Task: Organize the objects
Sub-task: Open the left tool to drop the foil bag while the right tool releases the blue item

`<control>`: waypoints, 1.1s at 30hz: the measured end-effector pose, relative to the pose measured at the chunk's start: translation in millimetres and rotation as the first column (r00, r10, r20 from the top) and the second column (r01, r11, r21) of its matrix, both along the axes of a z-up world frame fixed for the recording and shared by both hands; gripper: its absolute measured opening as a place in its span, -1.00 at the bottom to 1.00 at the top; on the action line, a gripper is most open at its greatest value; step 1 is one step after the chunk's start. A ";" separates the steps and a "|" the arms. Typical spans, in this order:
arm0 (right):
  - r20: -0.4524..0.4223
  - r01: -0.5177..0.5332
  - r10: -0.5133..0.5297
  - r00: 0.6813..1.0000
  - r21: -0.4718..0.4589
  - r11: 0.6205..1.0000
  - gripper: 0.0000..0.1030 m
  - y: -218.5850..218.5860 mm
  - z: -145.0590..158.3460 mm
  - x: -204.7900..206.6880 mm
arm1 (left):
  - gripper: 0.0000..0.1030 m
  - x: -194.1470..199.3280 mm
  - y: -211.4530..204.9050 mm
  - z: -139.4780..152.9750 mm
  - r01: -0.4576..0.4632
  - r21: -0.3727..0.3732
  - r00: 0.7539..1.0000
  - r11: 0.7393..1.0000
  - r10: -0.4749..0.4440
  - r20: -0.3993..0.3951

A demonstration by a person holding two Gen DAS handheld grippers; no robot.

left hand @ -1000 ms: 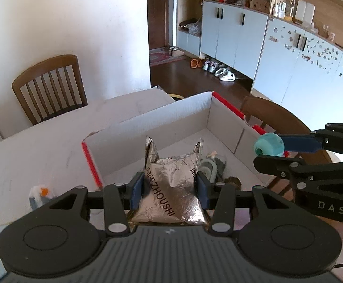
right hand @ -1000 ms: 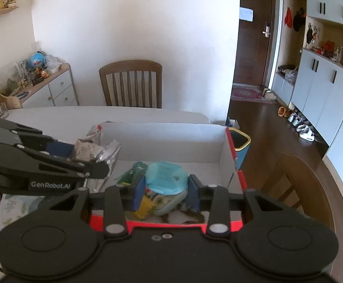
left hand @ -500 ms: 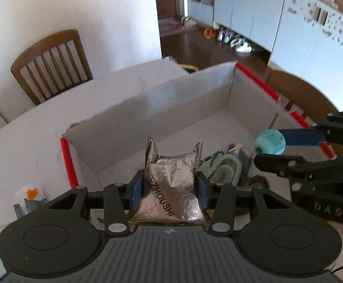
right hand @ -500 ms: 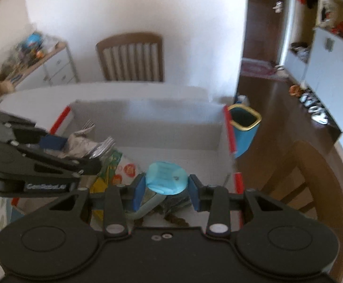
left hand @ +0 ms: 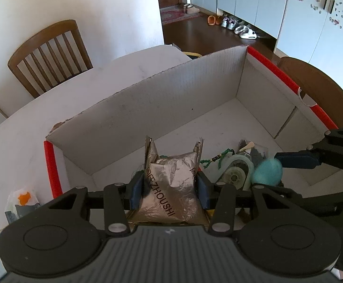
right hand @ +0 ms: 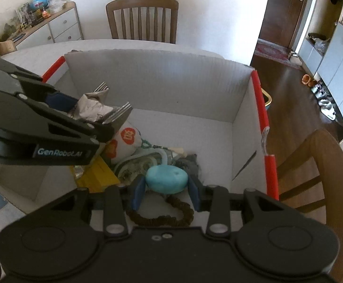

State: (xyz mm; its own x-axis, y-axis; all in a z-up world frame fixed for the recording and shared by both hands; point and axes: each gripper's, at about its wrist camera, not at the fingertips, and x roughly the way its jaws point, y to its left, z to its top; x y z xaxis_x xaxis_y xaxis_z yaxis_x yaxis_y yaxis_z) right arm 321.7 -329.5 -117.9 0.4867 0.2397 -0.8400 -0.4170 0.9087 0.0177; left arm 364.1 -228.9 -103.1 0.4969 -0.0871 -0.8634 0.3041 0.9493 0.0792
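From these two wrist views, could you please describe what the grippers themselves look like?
Both are matte black linkage frames with silver rivets, round discs and blue pads. The left gripper bears "GenRobot.AI" in pale lettering; the right gripper shows no readable marking here. No sleeves are visible.

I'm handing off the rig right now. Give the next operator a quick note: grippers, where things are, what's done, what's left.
Left gripper: shut on the foil pouch, over the box.
Right gripper: shut on the teal lump, also over the box.
In the box already: tape roll, yellow packet, white pouch, bead string.
On the table, left of the box: a small wrapper.
Done: several items boxed.
Left: release both held items into the box, then probably the wrapper.
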 end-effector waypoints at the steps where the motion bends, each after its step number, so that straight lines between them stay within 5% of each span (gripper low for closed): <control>1: -0.001 0.004 -0.004 1.000 0.000 1.000 -0.25 -0.5 -0.8 -0.4 | -0.10 2.5 -0.5 0.6 -0.002 -0.002 1.000 1.000 0.002 -0.002; 7: 0.008 0.014 -0.014 1.000 0.036 0.999 -0.16 -8.7 4.7 -7.1 | -0.07 2.9 0.8 1.4 -0.006 -0.012 1.000 1.000 0.006 0.001; 12: 0.021 0.018 -0.019 1.000 0.063 0.998 -0.03 -15.0 14.1 -7.0 | 0.23 0.3 5.3 5.3 -0.014 -0.040 1.000 0.999 0.015 0.015; 33: 0.132 0.060 -0.078 0.988 0.132 0.989 0.10 -13.7 71.6 -57.1 | 0.24 -60.9 42.1 60.0 0.022 -0.152 0.991 0.988 -0.001 0.136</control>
